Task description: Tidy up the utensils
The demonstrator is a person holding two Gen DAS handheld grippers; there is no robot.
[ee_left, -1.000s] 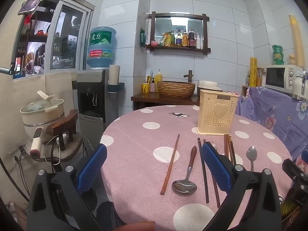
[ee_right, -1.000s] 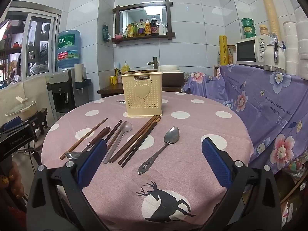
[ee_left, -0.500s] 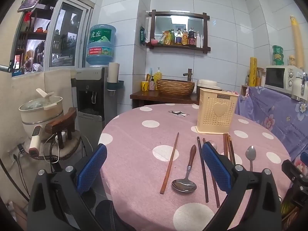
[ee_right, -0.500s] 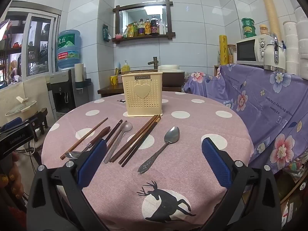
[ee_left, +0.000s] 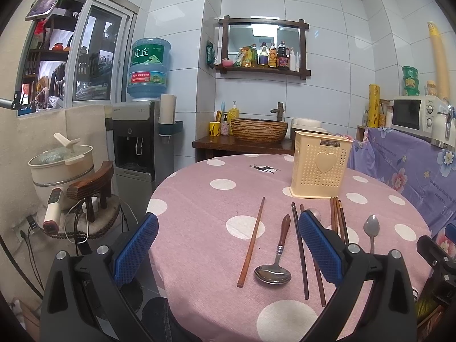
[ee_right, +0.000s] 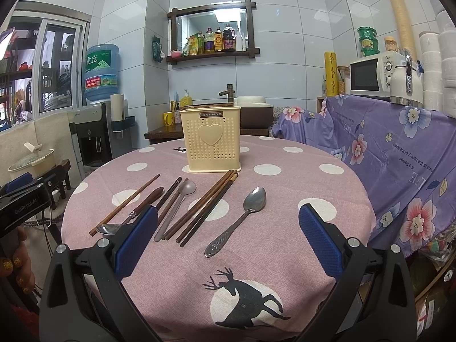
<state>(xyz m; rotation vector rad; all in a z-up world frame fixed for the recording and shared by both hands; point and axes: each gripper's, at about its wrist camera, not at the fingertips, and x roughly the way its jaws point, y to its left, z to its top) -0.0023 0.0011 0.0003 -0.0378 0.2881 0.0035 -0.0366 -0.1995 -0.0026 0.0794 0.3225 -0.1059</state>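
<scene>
A cream utensil holder (ee_right: 212,139) with a heart stands upright on the round pink dotted table (ee_right: 285,188); it also shows in the left wrist view (ee_left: 320,165). In front of it lie a single wooden chopstick (ee_right: 125,203), a wood-handled spoon (ee_right: 134,212), dark chopsticks (ee_right: 168,192), a grey plastic spoon (ee_right: 176,205), a bundle of brown chopsticks (ee_right: 208,203) and a metal spoon (ee_right: 242,216). My right gripper (ee_right: 228,236) is open and empty, above the table's near edge. My left gripper (ee_left: 228,245) is open and empty, at the table's left edge, near the wooden chopstick (ee_left: 252,240) and wood-handled spoon (ee_left: 276,256).
A water dispenser (ee_left: 136,142) and a stool with a pot (ee_left: 61,165) stand left of the table. A counter draped in purple floral cloth (ee_right: 384,148) with a microwave (ee_right: 376,75) runs along the right. A sink counter (ee_left: 256,139) is behind the table.
The left wrist view has shifted slightly; the left gripper rose a little. The right gripper and all utensils have not moved.
</scene>
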